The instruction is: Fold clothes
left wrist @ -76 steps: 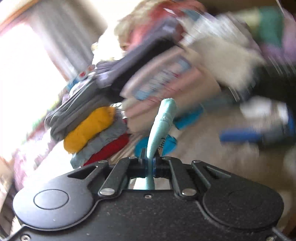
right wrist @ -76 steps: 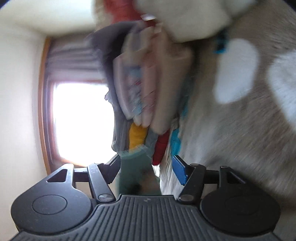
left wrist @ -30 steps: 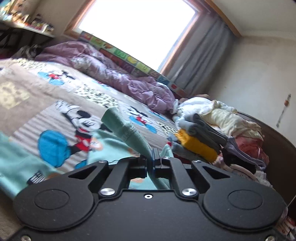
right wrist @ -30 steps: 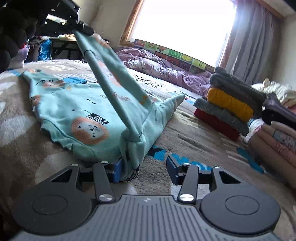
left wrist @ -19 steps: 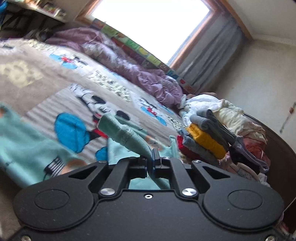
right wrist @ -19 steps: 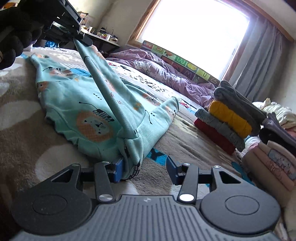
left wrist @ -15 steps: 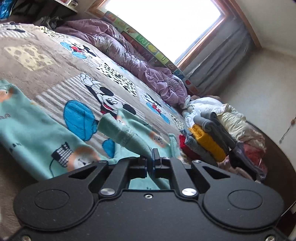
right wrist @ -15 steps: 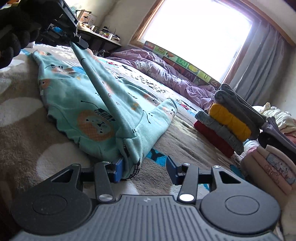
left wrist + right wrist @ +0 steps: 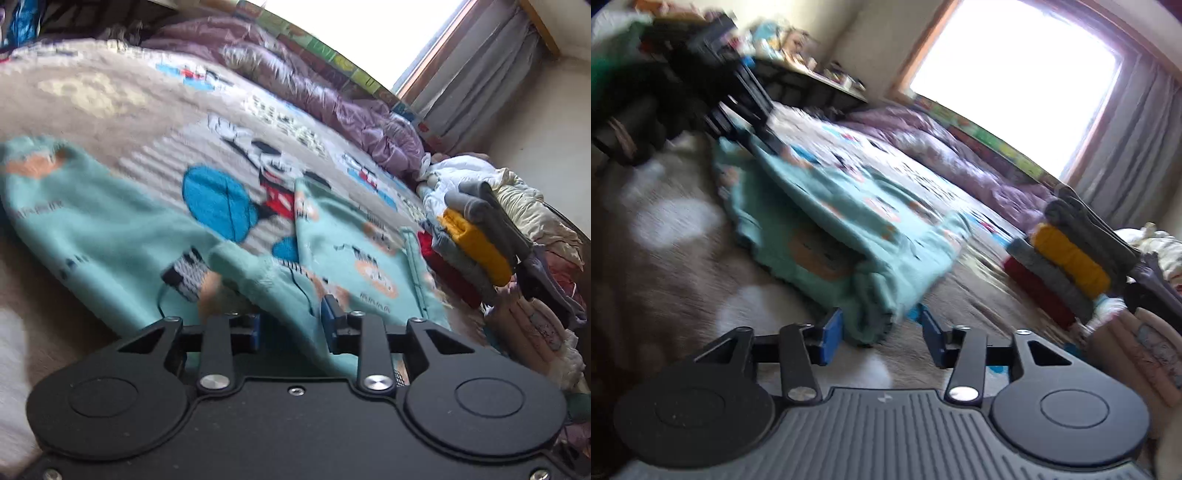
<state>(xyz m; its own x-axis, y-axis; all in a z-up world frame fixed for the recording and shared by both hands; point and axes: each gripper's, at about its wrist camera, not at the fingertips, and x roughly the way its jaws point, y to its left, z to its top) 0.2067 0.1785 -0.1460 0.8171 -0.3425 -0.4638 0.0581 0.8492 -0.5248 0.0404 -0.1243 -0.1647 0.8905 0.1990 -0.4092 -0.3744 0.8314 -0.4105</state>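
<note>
No legible text anywhere. Small dark lettering on the teal garment (image 9: 375, 258), under an orange print at 3 o'clock from frame centre, too blurred to read. Letter blocks along the window ledge (image 9: 1004, 147) likewise unreadable.

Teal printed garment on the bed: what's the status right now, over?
Left gripper open, right gripper open. Teal printed cotton garment lying on the brown cartoon blanket, fabric between both jaws. Stack of folded clothes alongside, clear.

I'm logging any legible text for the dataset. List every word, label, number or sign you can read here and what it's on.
None can be read.
Teal garment: small dark print beside the lion patches, too blurred.
Letter border under the window: coloured tiles, characters too small.
Pink folded clothes: faint print, illegible.
Right gripper: a small logo on its body, no words.
</note>
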